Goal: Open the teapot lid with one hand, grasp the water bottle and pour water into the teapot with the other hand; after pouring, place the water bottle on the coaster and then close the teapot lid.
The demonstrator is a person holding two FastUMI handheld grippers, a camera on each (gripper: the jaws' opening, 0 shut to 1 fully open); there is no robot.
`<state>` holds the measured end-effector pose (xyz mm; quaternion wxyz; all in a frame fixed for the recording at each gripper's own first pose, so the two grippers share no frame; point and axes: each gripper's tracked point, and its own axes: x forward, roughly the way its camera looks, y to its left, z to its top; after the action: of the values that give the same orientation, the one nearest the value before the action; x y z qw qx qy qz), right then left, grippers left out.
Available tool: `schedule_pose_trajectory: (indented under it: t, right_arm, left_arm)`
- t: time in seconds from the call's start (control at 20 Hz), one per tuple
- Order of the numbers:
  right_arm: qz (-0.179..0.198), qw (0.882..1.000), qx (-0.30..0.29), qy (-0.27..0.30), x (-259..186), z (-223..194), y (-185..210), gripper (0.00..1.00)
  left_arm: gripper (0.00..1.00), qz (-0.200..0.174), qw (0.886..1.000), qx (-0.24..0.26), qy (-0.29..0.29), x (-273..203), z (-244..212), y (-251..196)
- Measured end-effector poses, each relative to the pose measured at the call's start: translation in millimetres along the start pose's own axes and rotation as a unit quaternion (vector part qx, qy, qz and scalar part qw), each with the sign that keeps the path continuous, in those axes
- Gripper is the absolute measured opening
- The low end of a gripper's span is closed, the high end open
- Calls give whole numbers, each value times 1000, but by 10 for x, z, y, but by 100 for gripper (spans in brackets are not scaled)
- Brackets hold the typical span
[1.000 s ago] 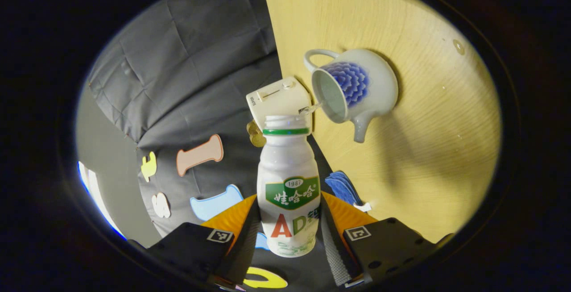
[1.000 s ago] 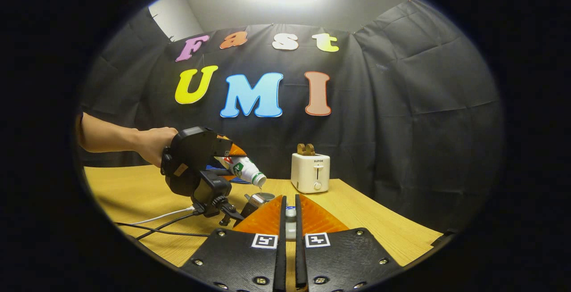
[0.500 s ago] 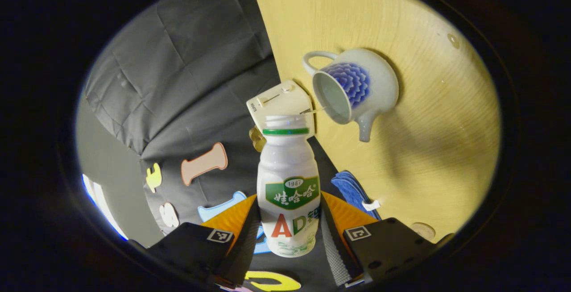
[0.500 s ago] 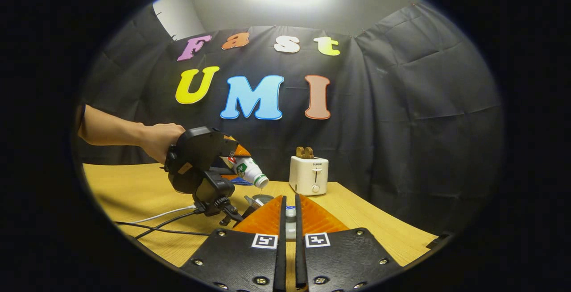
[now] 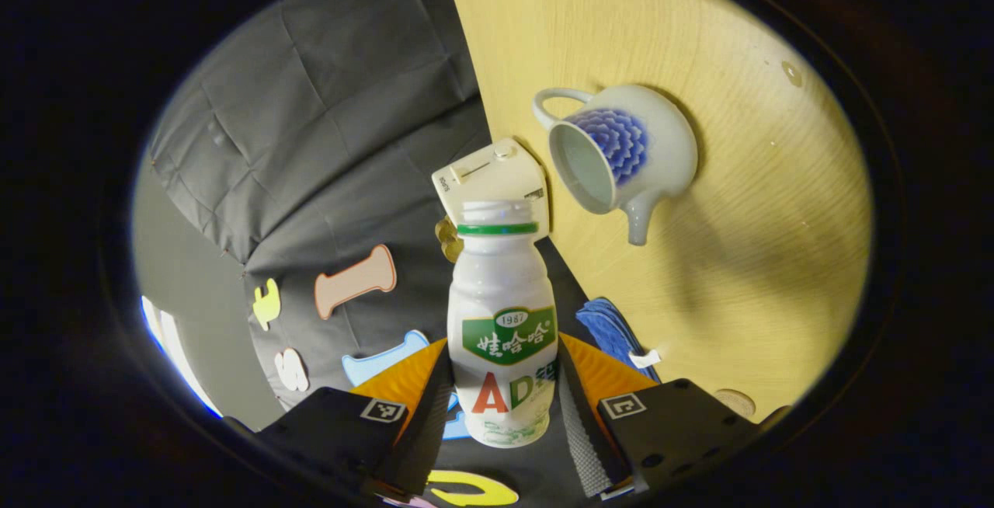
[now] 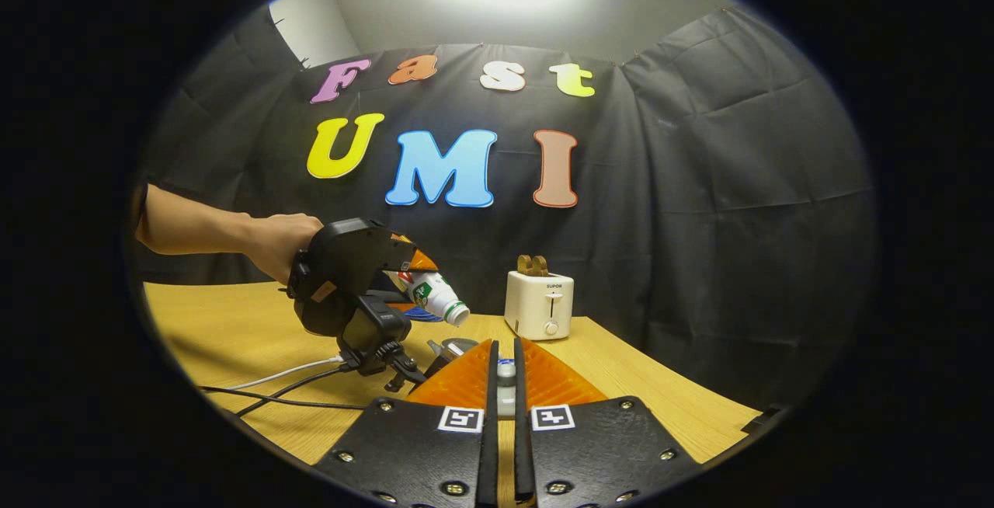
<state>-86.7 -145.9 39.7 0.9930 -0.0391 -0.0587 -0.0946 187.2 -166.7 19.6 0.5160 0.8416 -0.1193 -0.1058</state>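
Observation:
My left gripper (image 5: pixel 503 346) is shut on a white water bottle (image 5: pixel 501 275) with a green neck ring, no cap on it. Beyond its mouth stands the white teapot (image 5: pixel 621 151) with a blue flower, lid off, its opening facing the bottle. No water runs between them. In the right gripper view a hand holds the left gripper (image 6: pixel 410 284), with the bottle (image 6: pixel 439 300) tilted mouth-down over the teapot (image 6: pixel 454 346). My right gripper (image 6: pixel 505 345) is shut on the small teapot lid (image 6: pixel 505 384), held in front of the teapot.
A white toaster (image 6: pixel 540 306) stands at the back of the wooden table (image 6: pixel 233 329). A blue ribbed mat (image 5: pixel 613 329) with a white tag lies near the table's edge. A small round disc (image 5: pixel 734 401) lies beside it. Cables (image 6: pixel 272 387) trail across the table's left.
The stream of water from the bottle into the teapot thinned and has stopped. The bottle's mouth has lifted slightly away from the teapot. The right gripper still holds the lid.

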Motion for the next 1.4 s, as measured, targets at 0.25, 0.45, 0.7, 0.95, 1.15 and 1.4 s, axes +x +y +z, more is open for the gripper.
schedule_pose_trajectory:
  t: [0.25,0.45,0.7,0.95,1.15,1.4]
  right_arm:
    - [-1,1000,0,-2,11,41,15,8]
    - [1,1000,-1,-3,22,89,36,8]
    - [-6,1000,-9,-7,23,164,-6,8]
    - [20,999,10,36,270,19,72,8]
    - [45,998,25,43,584,1,226,8]
    - [75,996,30,47,1449,54,511,8]
  left_arm:
    - [76,-34,996,-77,-17,18,25,-118]
    - [82,-60,987,-146,-33,22,125,-231]
    - [82,-66,960,-267,-56,23,197,-313]
    - [82,0,853,-516,-72,-28,98,-122]
    - [75,23,763,-641,-81,-41,-69,-154]
    - [76,36,591,-804,-59,-197,-588,-337]
